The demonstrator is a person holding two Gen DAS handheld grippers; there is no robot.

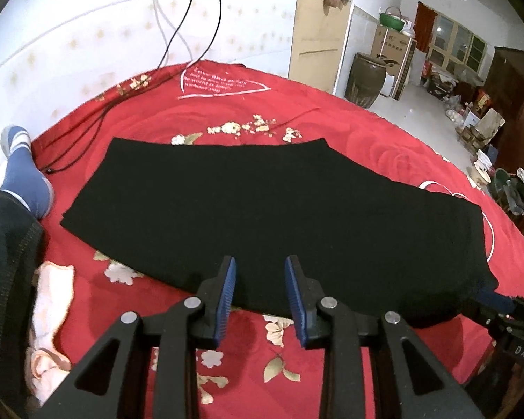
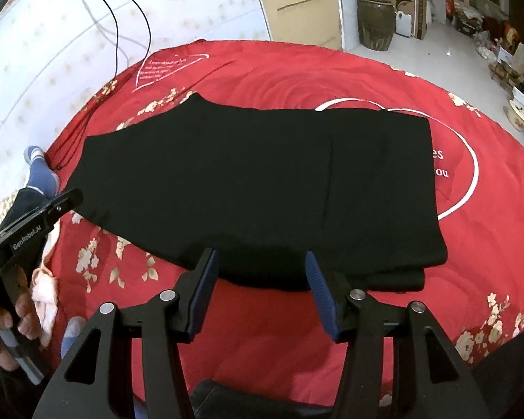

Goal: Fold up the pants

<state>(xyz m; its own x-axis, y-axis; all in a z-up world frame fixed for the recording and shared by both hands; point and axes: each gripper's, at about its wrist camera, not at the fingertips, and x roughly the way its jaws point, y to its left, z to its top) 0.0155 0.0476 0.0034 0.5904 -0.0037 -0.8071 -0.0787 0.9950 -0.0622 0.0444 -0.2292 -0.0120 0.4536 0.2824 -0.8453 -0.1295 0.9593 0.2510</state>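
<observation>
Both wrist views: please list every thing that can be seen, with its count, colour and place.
pants: one, black, lying flat and folded on the bed cover.
bed cover: one, red with flowers and white hearts, under the pants.
cloth: one, pale pink, left edge of the cover.
cables: several, black and white, hanging down the wall.
jar: one, dark brown, on the floor beyond.
sock: one, blue with white stripes, on a foot at left.
left gripper: black, blue pads, open over the near hem.
right gripper: same, open.
</observation>
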